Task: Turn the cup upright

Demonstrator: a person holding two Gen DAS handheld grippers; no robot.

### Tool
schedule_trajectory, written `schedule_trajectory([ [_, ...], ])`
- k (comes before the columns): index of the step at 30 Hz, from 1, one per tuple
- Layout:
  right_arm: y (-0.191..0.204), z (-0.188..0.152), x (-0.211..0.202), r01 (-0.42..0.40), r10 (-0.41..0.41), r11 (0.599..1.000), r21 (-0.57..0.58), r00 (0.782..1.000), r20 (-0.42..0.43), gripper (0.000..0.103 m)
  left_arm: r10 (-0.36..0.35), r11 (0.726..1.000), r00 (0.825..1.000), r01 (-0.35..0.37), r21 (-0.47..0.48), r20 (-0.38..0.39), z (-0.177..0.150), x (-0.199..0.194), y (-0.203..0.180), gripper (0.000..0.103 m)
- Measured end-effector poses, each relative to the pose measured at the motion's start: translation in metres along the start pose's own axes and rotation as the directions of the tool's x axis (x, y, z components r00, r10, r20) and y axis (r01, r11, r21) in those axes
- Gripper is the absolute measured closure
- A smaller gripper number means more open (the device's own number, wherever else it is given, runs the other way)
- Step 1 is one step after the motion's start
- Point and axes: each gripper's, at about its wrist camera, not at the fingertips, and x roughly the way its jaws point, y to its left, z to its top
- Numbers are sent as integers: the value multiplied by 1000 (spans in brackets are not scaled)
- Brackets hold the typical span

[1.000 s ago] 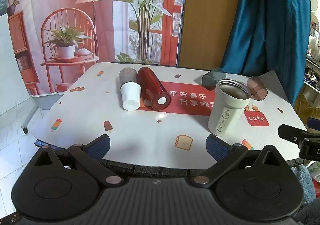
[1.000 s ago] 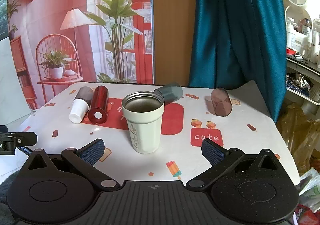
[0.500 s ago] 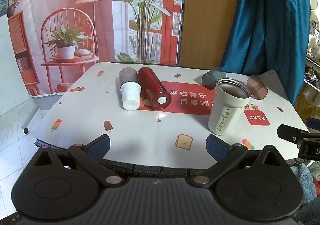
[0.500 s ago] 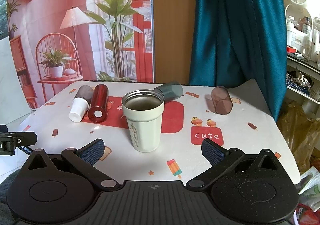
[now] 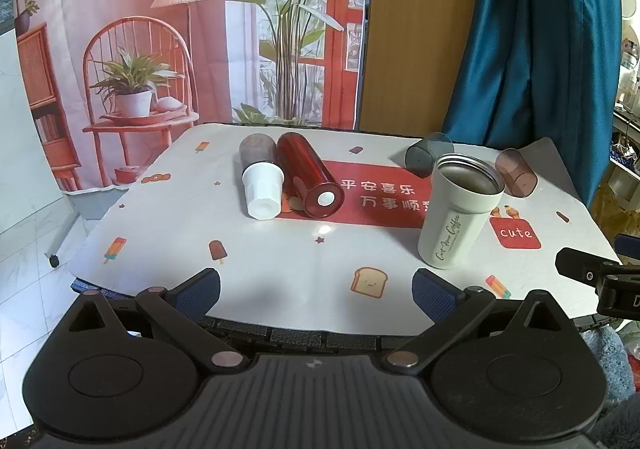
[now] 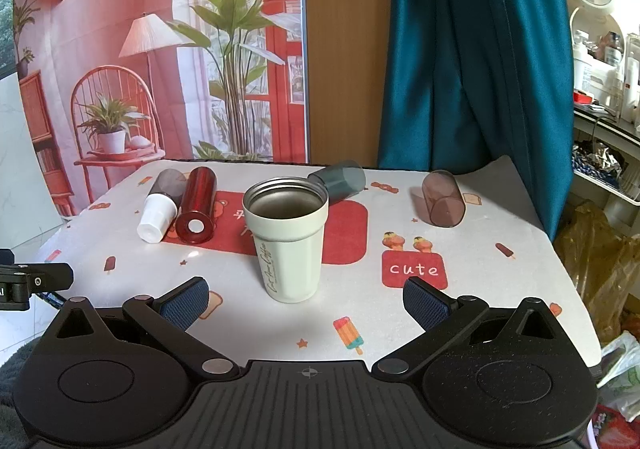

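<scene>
**White cup upright, both claws empty**

Patterned cloth covers the worktop [image 6: 500,289]. Both claws, left claw [image 5: 316,287] and right claw [image 6: 306,297], hang spread wide at its near edge, holding nothing. The cup [image 6: 286,241] stands upright near the middle, mouth up. A red bottle [image 6: 197,205] lies toward the far left corner, touching a white-capped one [image 6: 159,211]. Two tinted tumblers [image 6: 442,198] lie toward the far edge.

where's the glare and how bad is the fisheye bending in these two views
Left wrist view: a small bright glare spot on the white printed tablecloth before the lying red metallic bottle; table edges curve. Right wrist view: no such spot, teal curtain bows outward, white coffee cup sharp.
</scene>
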Motion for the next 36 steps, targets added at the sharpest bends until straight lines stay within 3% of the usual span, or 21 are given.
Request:
schedule_trajectory([
  [36, 0, 1, 0, -1, 1, 1000, 1, 1000, -2, 0, 1, 1000, 1000, -1, -10, -2, -1, 0, 1, 0],
])
